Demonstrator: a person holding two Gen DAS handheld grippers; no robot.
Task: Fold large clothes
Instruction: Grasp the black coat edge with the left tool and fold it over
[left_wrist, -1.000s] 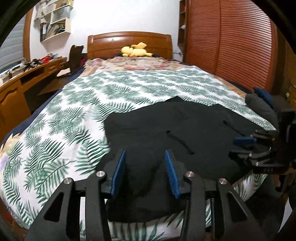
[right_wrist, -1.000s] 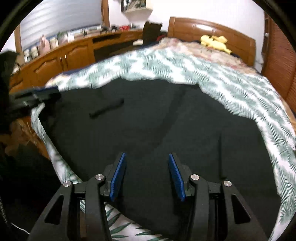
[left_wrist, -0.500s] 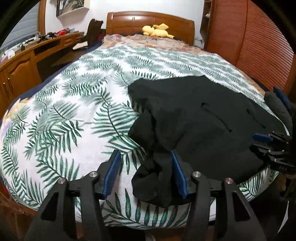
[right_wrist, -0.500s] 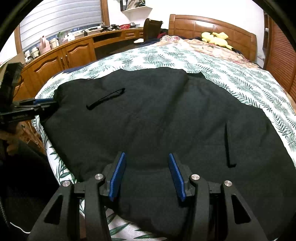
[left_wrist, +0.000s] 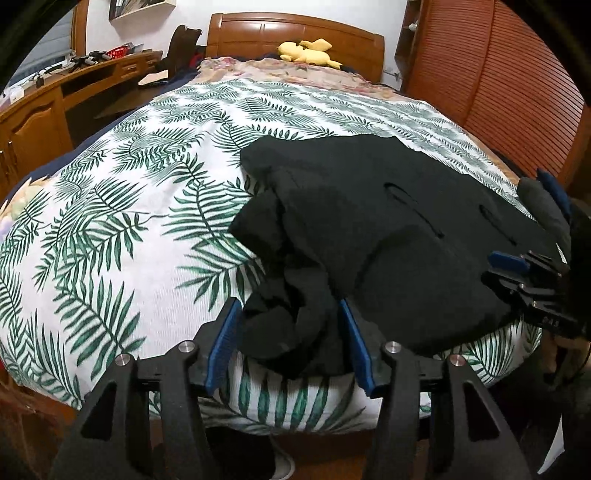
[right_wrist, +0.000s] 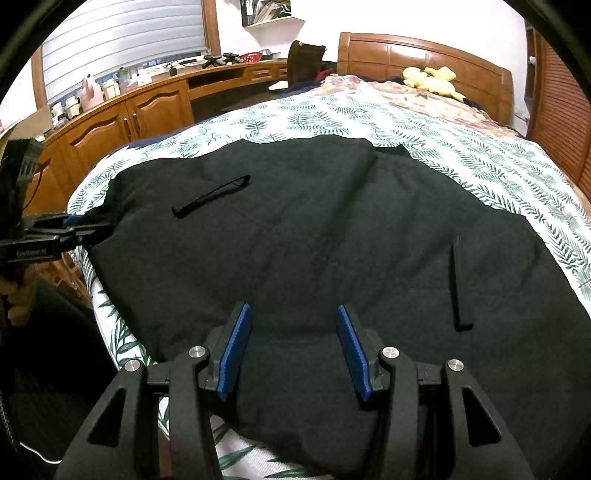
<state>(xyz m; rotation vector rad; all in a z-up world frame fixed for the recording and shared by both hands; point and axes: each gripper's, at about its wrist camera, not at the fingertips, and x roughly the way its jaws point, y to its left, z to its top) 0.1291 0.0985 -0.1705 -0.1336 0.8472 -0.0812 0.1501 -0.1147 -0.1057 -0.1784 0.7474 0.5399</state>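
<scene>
1. The black garment (right_wrist: 314, 240) lies spread across the foot end of the bed (left_wrist: 110, 221), reaching its foot edge; its left end is bunched into a crumpled fold (left_wrist: 291, 306).
2. The left gripper (left_wrist: 291, 343) has its jaws wide apart, straddling the bunched fold at the foot edge; the blue pads (left_wrist: 225, 339) sit beside the cloth without clamping it.
3. The right gripper (right_wrist: 291, 347) has its jaws wide apart over flat cloth, holding nothing.
4. A yellow plush toy (left_wrist: 306, 51) lies at the headboard.

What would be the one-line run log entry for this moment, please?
left hand-held gripper: open around bunched edge of black garment | right hand-held gripper: open over it | bed: garment unfolded
</scene>
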